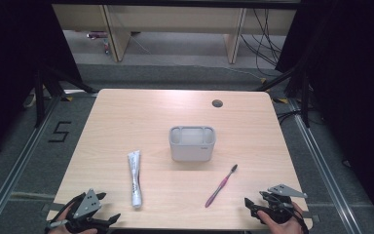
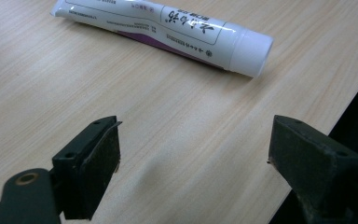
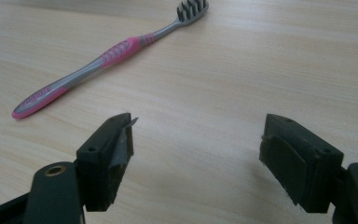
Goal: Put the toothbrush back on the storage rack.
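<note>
High view overlooks whole table (image 1: 175,117); claw views sit low, close, sharing near tabletop edge.

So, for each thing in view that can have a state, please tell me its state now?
toothpaste tube: lying flat on the table, cap on
toothbrush: lying flat on the table, apart from the holder
holder: upright, looks empty
left gripper: open, holding nothing
right gripper: open, holding nothing
</note>
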A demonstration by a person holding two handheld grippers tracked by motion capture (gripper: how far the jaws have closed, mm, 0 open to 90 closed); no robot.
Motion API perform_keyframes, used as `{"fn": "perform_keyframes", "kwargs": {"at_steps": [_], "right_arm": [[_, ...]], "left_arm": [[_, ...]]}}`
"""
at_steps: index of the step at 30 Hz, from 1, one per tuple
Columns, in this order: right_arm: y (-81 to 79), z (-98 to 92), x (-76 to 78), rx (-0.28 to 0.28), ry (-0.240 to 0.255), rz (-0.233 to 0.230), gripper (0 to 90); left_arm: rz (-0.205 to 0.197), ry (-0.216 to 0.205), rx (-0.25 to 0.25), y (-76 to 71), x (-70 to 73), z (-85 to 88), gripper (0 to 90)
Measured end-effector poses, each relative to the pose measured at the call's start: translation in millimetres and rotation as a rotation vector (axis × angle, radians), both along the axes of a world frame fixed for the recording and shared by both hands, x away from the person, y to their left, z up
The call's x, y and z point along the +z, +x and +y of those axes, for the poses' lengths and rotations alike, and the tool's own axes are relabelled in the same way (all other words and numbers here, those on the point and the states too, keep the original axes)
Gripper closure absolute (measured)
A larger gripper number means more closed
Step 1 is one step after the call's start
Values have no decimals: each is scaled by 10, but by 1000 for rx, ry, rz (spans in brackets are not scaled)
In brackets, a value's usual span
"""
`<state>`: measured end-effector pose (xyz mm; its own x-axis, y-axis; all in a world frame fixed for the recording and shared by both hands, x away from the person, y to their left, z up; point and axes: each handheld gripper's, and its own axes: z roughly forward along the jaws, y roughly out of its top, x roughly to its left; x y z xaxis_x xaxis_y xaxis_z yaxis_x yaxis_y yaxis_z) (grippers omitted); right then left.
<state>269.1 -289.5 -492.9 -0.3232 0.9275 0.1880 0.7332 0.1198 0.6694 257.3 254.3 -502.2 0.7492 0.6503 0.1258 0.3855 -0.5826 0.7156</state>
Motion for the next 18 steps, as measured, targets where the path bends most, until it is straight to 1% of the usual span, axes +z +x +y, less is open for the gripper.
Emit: {"fn": "perform_keyframes", "kwargs": {"at_steps": [1, 2, 3, 4, 5, 6, 7, 8, 9, 10, 11, 12, 13, 14, 15, 16, 18], "right_arm": [[0, 1, 2, 0, 0, 4, 260], [20, -7, -1, 27, -24, -24, 265], [10, 17, 0, 13, -1, -10, 270], [9, 37, 4, 6, 6, 0, 271], [9, 37, 4, 6, 6, 0, 271], [14, 45, 14, 4, -11, 0, 271], [44, 31, 9, 34, -20, -37, 276], [44, 50, 21, 32, -14, -24, 278], [24, 84, 52, 13, -3, 9, 282], [24, 84, 52, 13, -3, 9, 282], [56, 67, 42, 51, -18, -21, 288], [64, 87, 50, 43, -40, -13, 292], [64, 124, 77, 42, -31, 0, 293], [64, 124, 77, 42, -31, 0, 293], [79, 142, 66, 50, -18, -21, 293], [100, 135, 72, 76, -32, -24, 293], [121, 167, 91, 73, -18, -14, 294]], "left_arm": [[2, -12, 0, -1, -10, -8, 160], [-1, -1, 2, 4, -13, -5, 159], [-1, -1, 2, 4, -13, -5, 159], [5, 0, 4, 2, -6, -1, 160], [5, 0, 4, 2, -6, -1, 159], [3, 2, -1, 5, -3, 3, 159], [-4, -19, 7, -2, -10, -3, 159], [-2, -27, 12, -3, -14, -6, 159], [0, -2, 4, 3, -1, 5, 159], [0, -2, 2, 3, 0, 3, 159], [-1, -10, 7, -3, -6, -6, 160], [3, -14, 1, -7, -5, -8, 159], [6, -30, 18, -16, -17, -18, 159], [10, -3, 9, -14, 3, -5, 159], [-3, -2, -4, -2, 5, -1, 159], [5, 4, -1, -2, 7, 6, 159], [-1, -11, 1, 1, 0, 4, 159]]}}
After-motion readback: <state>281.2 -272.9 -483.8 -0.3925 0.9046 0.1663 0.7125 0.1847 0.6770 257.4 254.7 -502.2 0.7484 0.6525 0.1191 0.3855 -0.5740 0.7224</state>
